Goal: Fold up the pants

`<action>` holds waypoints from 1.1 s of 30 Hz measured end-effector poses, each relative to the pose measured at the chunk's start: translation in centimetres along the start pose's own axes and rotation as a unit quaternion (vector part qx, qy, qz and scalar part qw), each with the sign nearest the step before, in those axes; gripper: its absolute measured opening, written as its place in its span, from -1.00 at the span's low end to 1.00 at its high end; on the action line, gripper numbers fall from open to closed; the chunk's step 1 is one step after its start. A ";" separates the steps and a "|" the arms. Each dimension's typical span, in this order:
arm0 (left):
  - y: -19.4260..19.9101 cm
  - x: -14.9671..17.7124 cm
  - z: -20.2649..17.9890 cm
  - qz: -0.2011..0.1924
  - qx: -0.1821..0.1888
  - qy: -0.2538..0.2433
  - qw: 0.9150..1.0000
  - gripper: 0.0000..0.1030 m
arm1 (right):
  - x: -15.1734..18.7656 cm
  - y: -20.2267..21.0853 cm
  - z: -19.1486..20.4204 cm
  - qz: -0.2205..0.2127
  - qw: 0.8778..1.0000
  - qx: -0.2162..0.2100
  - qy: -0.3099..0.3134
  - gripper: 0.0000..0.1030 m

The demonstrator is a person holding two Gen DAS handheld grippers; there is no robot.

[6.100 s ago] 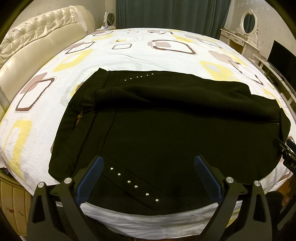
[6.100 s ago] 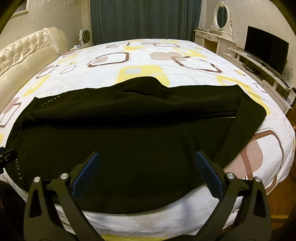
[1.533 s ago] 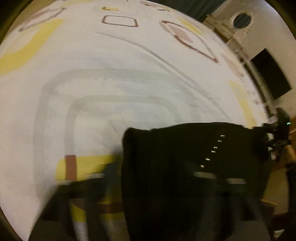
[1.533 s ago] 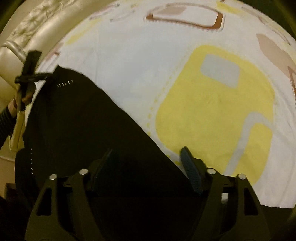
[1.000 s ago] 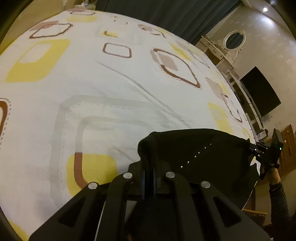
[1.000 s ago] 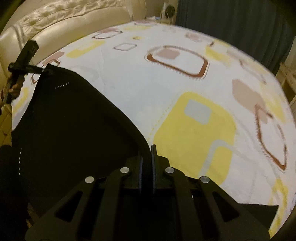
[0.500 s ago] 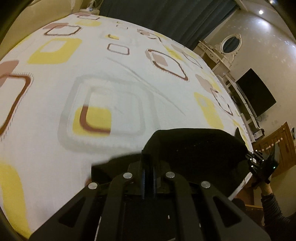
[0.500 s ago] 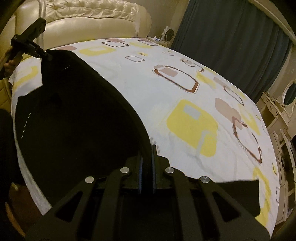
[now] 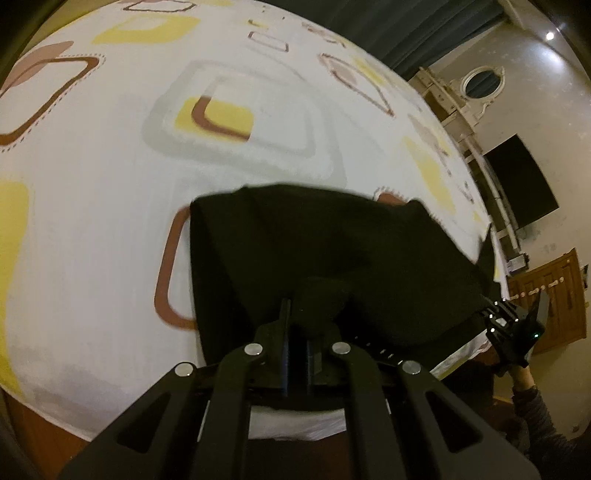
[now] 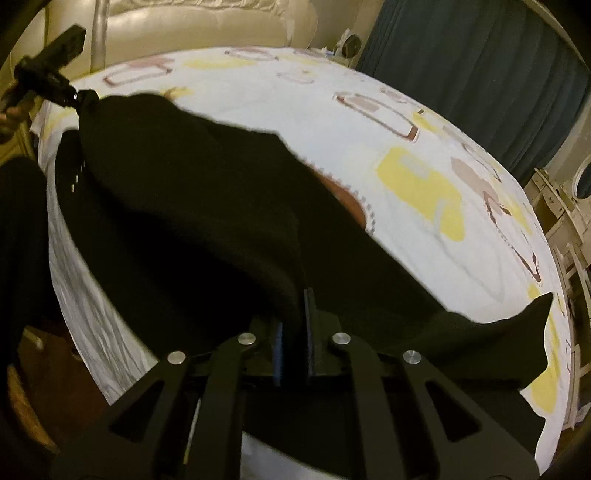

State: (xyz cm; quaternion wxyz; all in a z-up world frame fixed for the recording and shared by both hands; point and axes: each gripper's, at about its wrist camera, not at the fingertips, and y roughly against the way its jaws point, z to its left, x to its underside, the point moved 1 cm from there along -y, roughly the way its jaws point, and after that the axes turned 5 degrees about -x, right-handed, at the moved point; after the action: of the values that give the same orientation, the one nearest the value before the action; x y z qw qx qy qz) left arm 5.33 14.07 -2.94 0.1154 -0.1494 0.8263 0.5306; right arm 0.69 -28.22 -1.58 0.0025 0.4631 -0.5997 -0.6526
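The black pants [image 9: 332,251] lie doubled over on the patterned bed sheet [image 9: 92,184] near its front edge. My left gripper [image 9: 295,317] is shut on a bunched edge of the fabric, low over the lower layer. In the right wrist view my right gripper [image 10: 295,306] pinches the other end of the pants [image 10: 184,184]; its jaws are opening slightly, with cloth still pressed between the pads. Each view shows the other gripper at the far end of the held edge: the right gripper [image 9: 513,321] and the left gripper [image 10: 79,96].
A cream tufted headboard [image 10: 184,22] stands at the bed's left end and dark curtains [image 10: 461,55] hang behind the bed. A dressing table with an oval mirror [image 9: 480,81], a black TV [image 9: 521,181] and a wooden cabinet [image 9: 546,295] line the right side.
Both grippers have carried the held edge of the pants back toward the near side of the bed and lower. The fabric now drapes over its lower layer.
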 end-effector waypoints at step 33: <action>0.9 4.4 -0.3 -0.034 0.008 0.187 0.982 0.08 | 4.7 0.4 -5.1 -0.026 0.806 -0.222 -0.548 0.07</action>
State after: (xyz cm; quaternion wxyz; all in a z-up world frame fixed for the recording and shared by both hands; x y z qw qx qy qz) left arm 0.93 13.59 -3.58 -0.0218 -0.2726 0.8323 0.4821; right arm 0.84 -34.91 -3.30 -0.2406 0.0313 -0.3275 -0.9132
